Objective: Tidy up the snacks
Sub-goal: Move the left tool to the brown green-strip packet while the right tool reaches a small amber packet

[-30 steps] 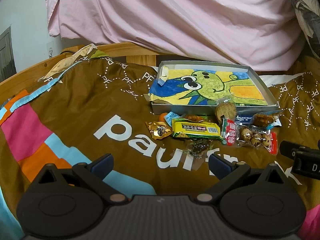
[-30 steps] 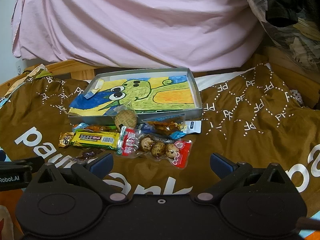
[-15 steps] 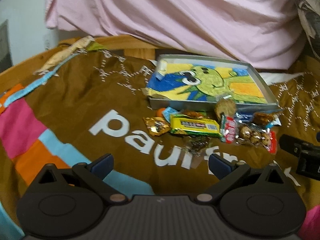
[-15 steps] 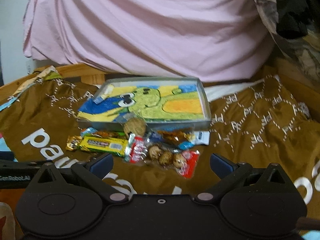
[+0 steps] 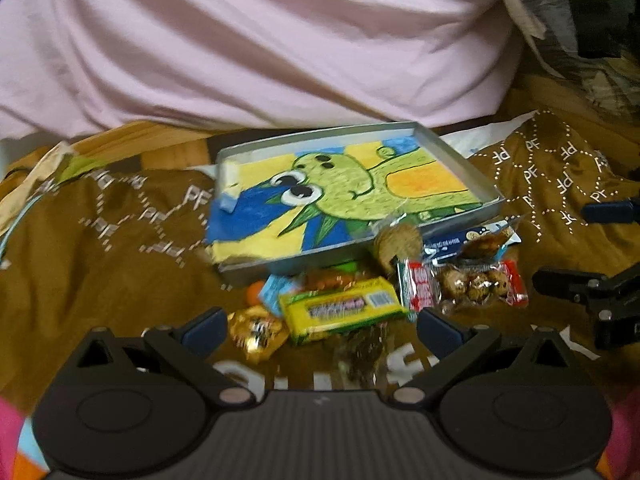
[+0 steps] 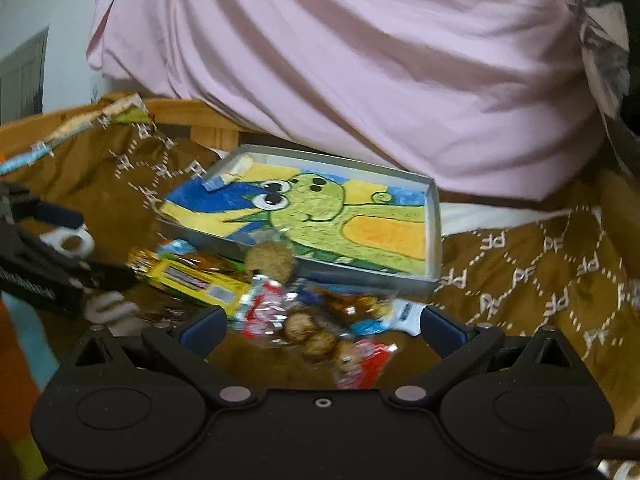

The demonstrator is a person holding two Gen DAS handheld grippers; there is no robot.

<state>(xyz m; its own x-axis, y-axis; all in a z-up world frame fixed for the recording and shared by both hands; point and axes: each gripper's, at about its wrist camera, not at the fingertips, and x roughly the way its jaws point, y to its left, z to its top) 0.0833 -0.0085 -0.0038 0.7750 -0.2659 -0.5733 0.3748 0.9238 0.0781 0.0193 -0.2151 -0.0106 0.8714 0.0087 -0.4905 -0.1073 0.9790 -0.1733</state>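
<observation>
In front of the shallow grey metal tray (image 5: 456,162) with the green cartoon dragon drawing on its floor, the snacks lie in a loose heap on the brown printed blanket (image 5: 120,240). My left gripper (image 5: 320,326) hovers low over the near edge of that heap, its blue-padded fingers spread wide and holding nothing; between them I see the yellow rectangular candy bar (image 5: 344,310), which lies just short of the tray's front wall, and the crinkled gold foil sweet (image 5: 258,330) touching the bar's left end. Right of the bar sits the clear packet with red ends and three speckled brown balls (image 5: 464,286), and a round tan cracker in clear wrap (image 5: 398,240) leans against the tray's front rim. My right gripper (image 6: 322,324) hangs over the right side of the heap, likewise released and empty, with the red-ended packet directly between its fingers. The tray itself holds no snack. Behind the tray rises a rumpled pink sheet (image 5: 260,40).
</observation>
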